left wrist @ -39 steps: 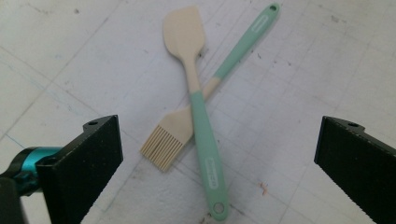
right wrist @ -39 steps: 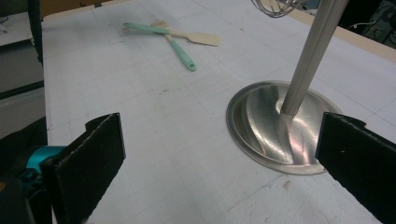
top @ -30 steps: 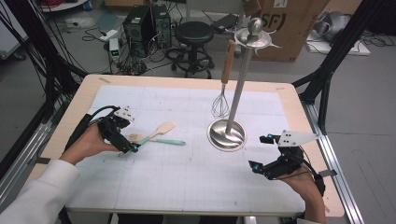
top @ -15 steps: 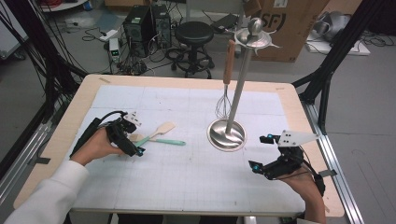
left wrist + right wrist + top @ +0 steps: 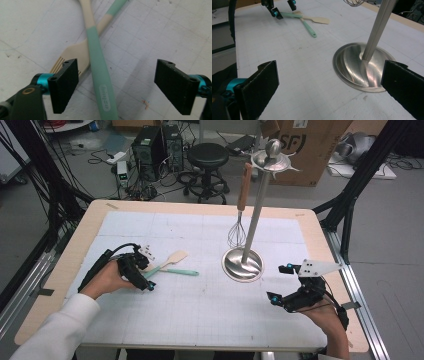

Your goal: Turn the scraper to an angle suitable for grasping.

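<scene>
Two utensils lie crossed on the white mat: a spatula with a mint handle [image 5: 100, 82] and a slotted beige turner [image 5: 72, 53]. My left gripper [image 5: 149, 271] is low over them, and its jaws have just been closing. They straddle the spatula's mint handle and the pads [image 5: 63, 85] stand clear of it on both sides. My right gripper [image 5: 277, 284] rests open near the front right, with nothing between its jaws. It faces the steel stand's round base [image 5: 359, 67]. The crossed utensils [image 5: 312, 30] and the left gripper [image 5: 282, 8] also show far off in the right gripper view.
A steel utensil stand [image 5: 242, 265] rises mid-table, and a whisk [image 5: 237, 232] with a wooden handle hangs from its top disc. The table's wooden rim [image 5: 85, 230] frames the mat. A stool, computers and cables stand on the floor beyond.
My left gripper has sunk toward the mat, down onto the crossed utensils, and its jaws have narrowed. The right gripper has not moved.
</scene>
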`<state>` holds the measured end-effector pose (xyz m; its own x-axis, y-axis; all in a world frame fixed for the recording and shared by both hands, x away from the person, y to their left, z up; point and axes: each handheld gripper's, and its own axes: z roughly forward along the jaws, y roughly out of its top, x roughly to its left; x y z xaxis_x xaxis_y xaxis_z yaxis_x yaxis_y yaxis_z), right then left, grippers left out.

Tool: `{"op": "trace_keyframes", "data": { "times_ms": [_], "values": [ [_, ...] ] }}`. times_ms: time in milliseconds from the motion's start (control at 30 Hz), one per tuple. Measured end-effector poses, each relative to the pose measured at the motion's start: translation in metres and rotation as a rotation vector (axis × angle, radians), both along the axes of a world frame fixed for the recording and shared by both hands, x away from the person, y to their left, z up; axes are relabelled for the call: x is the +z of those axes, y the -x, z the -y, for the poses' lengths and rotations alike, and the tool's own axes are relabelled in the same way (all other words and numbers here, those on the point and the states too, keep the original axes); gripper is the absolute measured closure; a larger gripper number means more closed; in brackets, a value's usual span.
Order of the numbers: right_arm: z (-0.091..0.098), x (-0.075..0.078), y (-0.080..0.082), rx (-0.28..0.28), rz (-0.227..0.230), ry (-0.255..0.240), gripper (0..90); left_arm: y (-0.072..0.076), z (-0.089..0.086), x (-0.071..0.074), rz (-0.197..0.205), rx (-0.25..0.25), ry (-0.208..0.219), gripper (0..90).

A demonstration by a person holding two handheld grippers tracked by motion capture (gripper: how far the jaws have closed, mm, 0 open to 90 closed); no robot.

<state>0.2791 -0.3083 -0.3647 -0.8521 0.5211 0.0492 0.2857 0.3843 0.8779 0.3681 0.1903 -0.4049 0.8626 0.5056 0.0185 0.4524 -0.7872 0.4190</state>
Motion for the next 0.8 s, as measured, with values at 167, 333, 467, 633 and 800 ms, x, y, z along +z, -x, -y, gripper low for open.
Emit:
{"op": "trace_keyframes", "data": {
  "times_ms": [167,333,467,633,800],
  "values": [
    [-0.0005,-0.0001,0.0,0.001,-0.001,0.004,0.6,-0.0005,-0.0024,-0.0001,-0.011,0.023,-0.016,26.7],
    [-0.0007,-0.0001,-0.0001,0.003,0.0,0.004,0.6,0.0003,-0.0028,-0.0015,-0.029,0.021,-0.022,34.6],
    [-0.0009,-0.0002,0.0,0.004,-0.003,0.005,0.6,0.0009,-0.0016,-0.0016,-0.029,0.006,-0.026,40.5],
    [-0.0014,-0.0001,0.0002,0.009,-0.001,0.005,0.6,-0.0008,-0.0003,-0.0052,-0.033,0.021,-0.048,43.4],
    [-0.0013,-0.0002,-0.0001,0.007,0.001,0.008,0.6,-0.0016,-0.0008,-0.0053,-0.032,0.038,-0.045,51.8]
  ]
}}
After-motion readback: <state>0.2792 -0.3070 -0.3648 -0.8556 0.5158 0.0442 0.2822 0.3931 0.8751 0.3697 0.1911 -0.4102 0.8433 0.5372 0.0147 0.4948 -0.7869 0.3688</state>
